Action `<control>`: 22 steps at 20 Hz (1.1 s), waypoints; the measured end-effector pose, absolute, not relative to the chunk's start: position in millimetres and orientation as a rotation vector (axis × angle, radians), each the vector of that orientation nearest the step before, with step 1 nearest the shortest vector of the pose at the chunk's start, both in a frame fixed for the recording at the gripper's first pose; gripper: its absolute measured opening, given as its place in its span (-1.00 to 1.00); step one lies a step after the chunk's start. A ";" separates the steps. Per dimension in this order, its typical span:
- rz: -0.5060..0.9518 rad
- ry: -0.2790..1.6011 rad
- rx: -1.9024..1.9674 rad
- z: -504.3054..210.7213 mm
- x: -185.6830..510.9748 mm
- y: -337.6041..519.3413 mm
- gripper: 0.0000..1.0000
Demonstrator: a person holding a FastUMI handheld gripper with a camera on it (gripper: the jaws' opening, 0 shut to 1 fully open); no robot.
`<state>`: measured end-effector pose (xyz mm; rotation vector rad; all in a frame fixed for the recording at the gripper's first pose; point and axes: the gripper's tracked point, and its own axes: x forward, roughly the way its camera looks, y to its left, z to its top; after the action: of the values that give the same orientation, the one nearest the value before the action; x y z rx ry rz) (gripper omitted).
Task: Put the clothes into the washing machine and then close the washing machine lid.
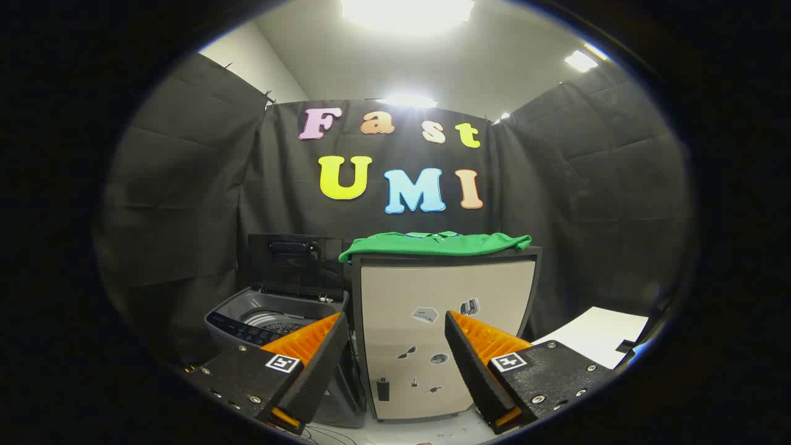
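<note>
Claw (392, 337) wide open, holding nothing, well back from everything. Left: washing machine (278, 321), lid (295, 262) up. Right: cabinet (445, 334), green shirt (432, 243) flat along top edge. Shirt looks soft, light, floppy. Best pinch hanging front edge.

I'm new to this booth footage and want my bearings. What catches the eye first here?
A bright green garment lies draped over the top of a beige cabinet, beyond the open tongs. Beside the cabinet stands a grey washing machine, its dark lid raised upright.
</note>
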<state>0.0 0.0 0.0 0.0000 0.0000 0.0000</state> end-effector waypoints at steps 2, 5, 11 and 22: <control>-0.002 0.001 0.004 -0.9 -0.4 -1.8 0.92; -0.009 0.001 0.001 -1.0 -1.1 -4.1 0.93; -0.020 -0.005 0.003 1.0 -3.2 -9.0 0.92; -0.019 -0.028 0.006 20.1 -6.6 -20.2 0.92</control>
<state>-6.6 -20.2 20.1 0.0060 -0.0275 -0.0194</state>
